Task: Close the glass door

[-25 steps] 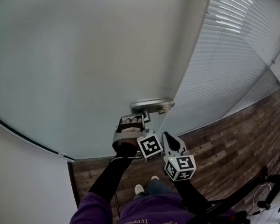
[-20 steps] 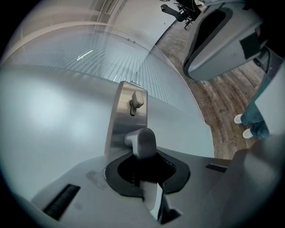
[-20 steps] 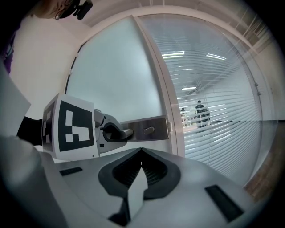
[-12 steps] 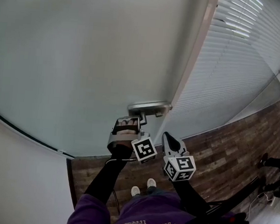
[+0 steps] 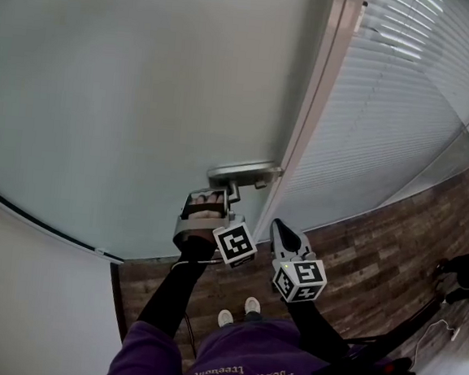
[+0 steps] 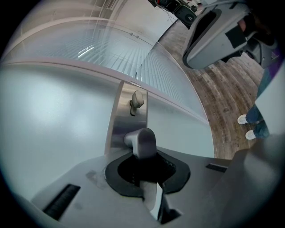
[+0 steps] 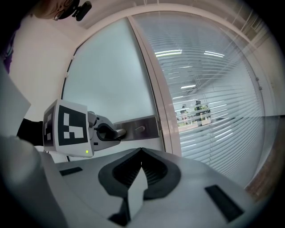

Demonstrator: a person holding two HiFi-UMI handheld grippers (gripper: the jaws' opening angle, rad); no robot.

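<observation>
The frosted glass door (image 5: 145, 93) fills the left of the head view, its metal-edged side next to the frame (image 5: 302, 156). My left gripper (image 5: 231, 194) is shut on the door's silver lever handle (image 5: 240, 173). In the left gripper view the lever (image 6: 141, 141) sits between the jaws of the left gripper (image 6: 144, 171), below the steel plate (image 6: 129, 116) and its thumb-turn (image 6: 136, 101). My right gripper (image 5: 280, 226) hangs just right of it, shut and holding nothing. From the right gripper (image 7: 141, 153) I see the left gripper (image 7: 104, 132) clamped on the handle (image 7: 121, 132).
A glass wall with white blinds (image 5: 389, 98) runs to the right of the door frame (image 7: 156, 102). Dark wood floor (image 5: 359, 259) lies below, with black equipment legs (image 5: 454, 283) at the far right. The person's shoes (image 5: 236, 309) stand under the grippers.
The handle and my left gripper on it have shifted a little left in the head view, the door moving with them. The right gripper followed alongside, still shut.
</observation>
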